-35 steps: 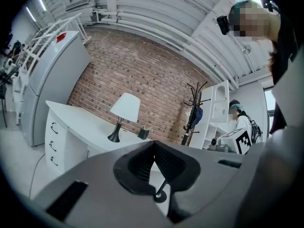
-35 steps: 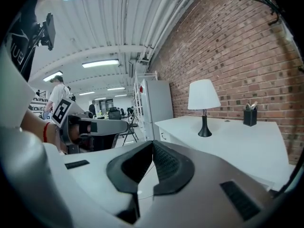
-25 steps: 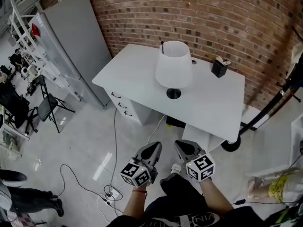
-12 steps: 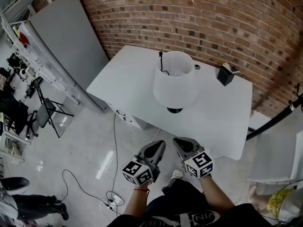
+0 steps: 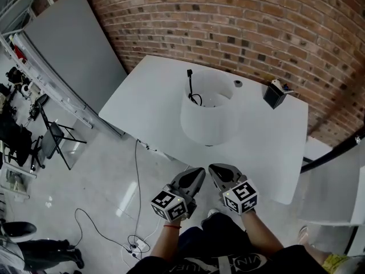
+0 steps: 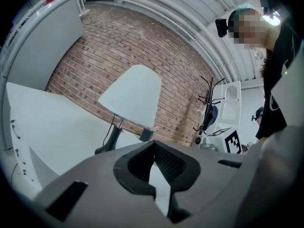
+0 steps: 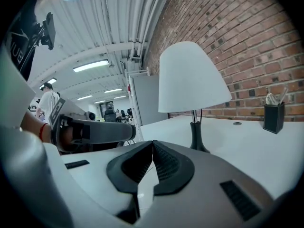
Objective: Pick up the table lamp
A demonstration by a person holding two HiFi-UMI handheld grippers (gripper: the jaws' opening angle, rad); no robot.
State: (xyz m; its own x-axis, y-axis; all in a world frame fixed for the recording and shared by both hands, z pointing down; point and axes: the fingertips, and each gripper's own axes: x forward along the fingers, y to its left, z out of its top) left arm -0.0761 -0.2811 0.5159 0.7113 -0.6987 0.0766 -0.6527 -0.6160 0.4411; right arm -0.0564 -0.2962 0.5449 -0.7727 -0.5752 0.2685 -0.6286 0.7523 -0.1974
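The table lamp (image 5: 208, 116) stood upright near the middle of the white table (image 5: 142, 96), well back from the near edge, with its white shade (image 7: 190, 77) so broad that the head view showed almost none of the base. A black cord (image 5: 192, 90) rose from the open top of the shade. Whether its free end was a plug I could not tell at that size. A black pen holder (image 5: 275, 95) sat well apart, toward the brick wall (image 5: 256, 33).

Both claws were held side by side just short of the table's near edge, pointed at the lamp. The left claw (image 5: 198, 171) had its jaws pressed together and nothing between them, and the right claw (image 5: 214, 169) was the same – tips meeting, empty. Neither touched the lamp or the table.

That posture looked like an approach, not a grasp. Carried shut and close together, the claws stayed compact on the way in. From their own views the slim dark stem (image 7: 194, 122) showed below the shade, and it seemed the likeliest place to take hold – the shade looked too wide and too light to pinch. The jaws would need to spread first.
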